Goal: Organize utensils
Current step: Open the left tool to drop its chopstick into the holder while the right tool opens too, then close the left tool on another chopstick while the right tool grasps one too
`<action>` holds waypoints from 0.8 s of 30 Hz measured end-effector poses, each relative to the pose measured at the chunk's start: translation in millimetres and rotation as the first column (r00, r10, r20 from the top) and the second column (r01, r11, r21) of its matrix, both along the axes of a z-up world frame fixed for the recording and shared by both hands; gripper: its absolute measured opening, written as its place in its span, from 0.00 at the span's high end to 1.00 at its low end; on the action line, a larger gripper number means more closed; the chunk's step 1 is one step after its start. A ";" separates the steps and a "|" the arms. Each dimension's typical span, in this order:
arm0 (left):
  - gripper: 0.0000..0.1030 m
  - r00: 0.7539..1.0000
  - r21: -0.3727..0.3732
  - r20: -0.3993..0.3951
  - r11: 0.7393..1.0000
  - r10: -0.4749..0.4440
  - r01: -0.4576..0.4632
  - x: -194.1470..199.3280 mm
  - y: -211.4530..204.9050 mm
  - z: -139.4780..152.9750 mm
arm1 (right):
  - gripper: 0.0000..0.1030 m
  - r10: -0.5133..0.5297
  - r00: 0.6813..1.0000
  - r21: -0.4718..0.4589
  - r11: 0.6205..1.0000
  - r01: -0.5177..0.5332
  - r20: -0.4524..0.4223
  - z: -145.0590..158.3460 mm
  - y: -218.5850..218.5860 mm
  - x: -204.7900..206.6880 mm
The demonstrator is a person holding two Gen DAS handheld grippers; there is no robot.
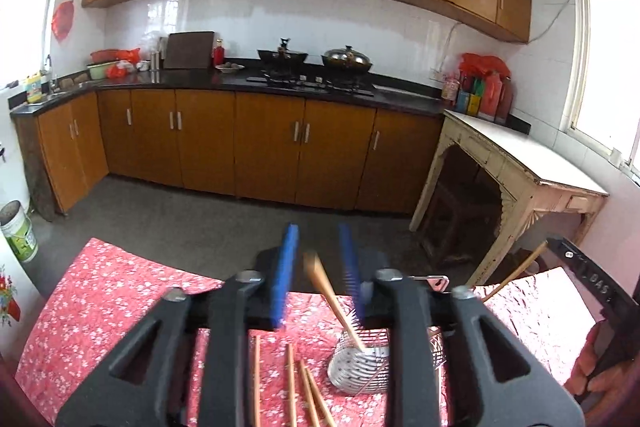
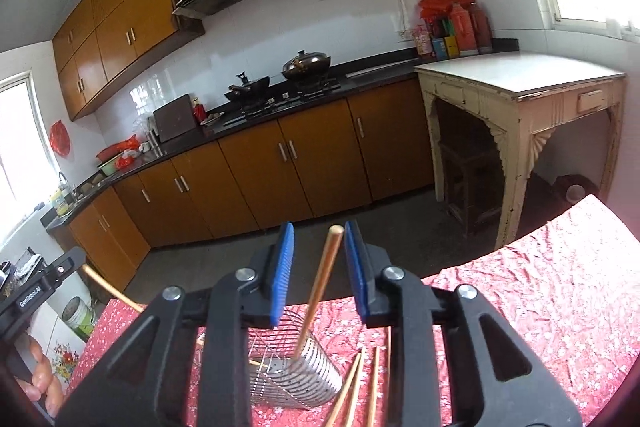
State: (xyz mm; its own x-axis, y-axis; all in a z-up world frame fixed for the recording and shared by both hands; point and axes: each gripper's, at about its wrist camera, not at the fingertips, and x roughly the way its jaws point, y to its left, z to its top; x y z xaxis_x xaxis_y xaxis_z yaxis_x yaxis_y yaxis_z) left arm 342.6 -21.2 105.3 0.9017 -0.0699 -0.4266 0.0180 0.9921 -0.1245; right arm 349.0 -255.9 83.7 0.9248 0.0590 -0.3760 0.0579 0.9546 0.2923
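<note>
A chopstick (image 2: 318,293) is seen leaning upright in the holder (image 2: 298,373) between the right gripper's (image 2: 319,269) spread, empty fingers (the left gripper (image 1: 318,277) likewise stands open).

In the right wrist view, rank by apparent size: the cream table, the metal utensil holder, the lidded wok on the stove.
1. cream table
2. metal utensil holder, though nearness to the camera inflates it
3. lidded wok

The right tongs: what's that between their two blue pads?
One wooden chopstick, standing in the metal holder below, rises between the open pads, in the right wrist view.
</note>
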 end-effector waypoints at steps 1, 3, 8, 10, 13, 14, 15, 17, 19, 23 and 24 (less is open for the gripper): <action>0.64 1.000 0.000 0.010 1.000 0.013 -0.013 -5.8 4.1 2.6 | 0.70 -0.009 1.000 0.002 1.000 0.009 0.005 0.9 -3.3 -6.5; 0.64 0.999 -0.002 0.020 0.999 0.032 -0.032 -17.0 13.2 6.7 | 0.69 -0.023 1.000 0.006 1.000 0.022 0.011 0.4 -10.5 -19.2; 0.64 0.997 -0.010 0.028 0.998 0.069 -0.068 -43.4 34.4 8.2 | 0.69 -0.054 0.998 0.004 0.999 0.054 -0.009 -12.7 -26.9 -49.9; 0.64 0.997 -0.012 0.026 0.997 0.078 -0.078 -55.2 42.9 3.7 | 0.69 -0.063 0.998 0.005 0.998 0.063 -0.028 -23.7 -32.2 -61.6; 0.64 0.995 -0.002 0.015 0.996 0.094 -0.094 -73.6 53.4 -9.9 | 0.69 -0.070 0.995 0.003 0.998 0.071 -0.075 -47.0 -36.2 -76.9; 0.64 0.995 0.007 0.007 0.995 0.098 -0.098 -79.3 56.4 -16.8 | 0.69 -0.070 0.993 -0.003 0.998 0.070 -0.094 -56.5 -36.2 -81.2; 0.64 0.995 0.015 -0.001 0.994 0.104 -0.104 -85.0 59.3 -24.6 | 0.69 -0.066 0.991 -0.009 0.998 0.066 -0.112 -65.8 -35.6 -86.0; 0.64 0.994 0.029 -0.020 0.994 0.109 -0.108 -92.9 63.3 -38.2 | 0.69 -0.054 0.986 -0.021 0.998 0.051 -0.159 -86.7 -31.8 -94.0; 0.64 0.993 0.047 -0.054 0.994 0.104 -0.102 -101.5 64.7 -60.7 | 0.69 -0.034 0.978 -0.039 0.999 0.027 -0.207 -107.3 -26.1 -101.6; 0.62 0.988 0.070 -0.134 0.995 0.082 -0.073 -113.3 63.3 -105.3 | 0.71 0.018 0.947 -0.069 0.997 -0.043 -0.321 -151.3 -11.7 -113.8; 0.62 0.985 0.075 -0.157 0.995 0.074 -0.063 -114.9 62.5 -116.2 | 0.72 0.038 0.938 -0.061 0.996 -0.063 -0.345 -161.6 -8.8 -116.9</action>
